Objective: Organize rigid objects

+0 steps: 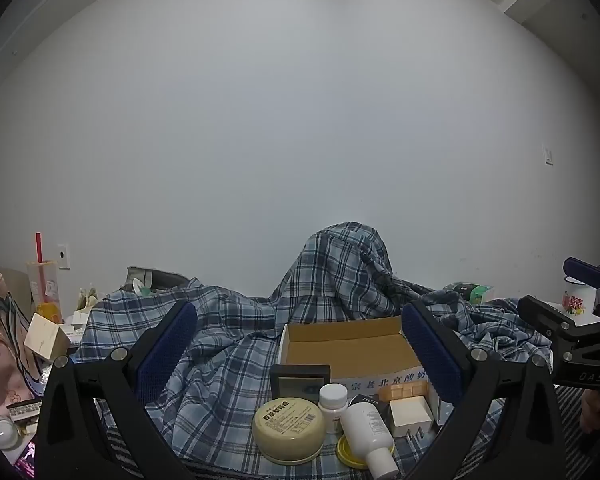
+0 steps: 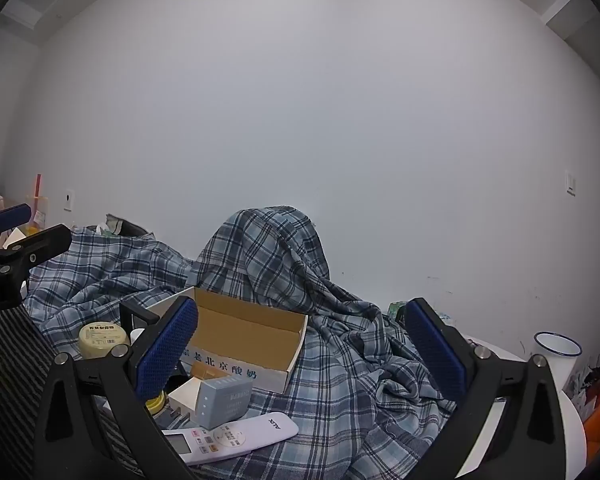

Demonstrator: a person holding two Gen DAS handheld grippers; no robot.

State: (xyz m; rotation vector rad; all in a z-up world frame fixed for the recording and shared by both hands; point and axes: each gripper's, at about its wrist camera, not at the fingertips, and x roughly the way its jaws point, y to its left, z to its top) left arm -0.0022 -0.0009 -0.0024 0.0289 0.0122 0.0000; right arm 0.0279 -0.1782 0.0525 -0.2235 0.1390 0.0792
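An open cardboard box (image 1: 352, 346) lies empty on a blue plaid cloth; it also shows in the right wrist view (image 2: 246, 332). In front of it lie a round cream tin (image 1: 289, 429), a small white pill bottle (image 1: 333, 398), a white bottle on its side (image 1: 368, 432), a black square frame (image 1: 300, 380) and small cream boxes (image 1: 410, 414). A white remote (image 2: 232, 438) and a grey-blue box (image 2: 224, 400) lie nearer the right gripper. My left gripper (image 1: 298, 352) is open above the items. My right gripper (image 2: 300, 348) is open and empty.
The plaid cloth (image 2: 332, 360) is heaped high behind the box. A drink cup with a red straw (image 1: 44, 288) and clutter stand at the left. A white enamel mug (image 2: 558, 354) stands on a white table at the right.
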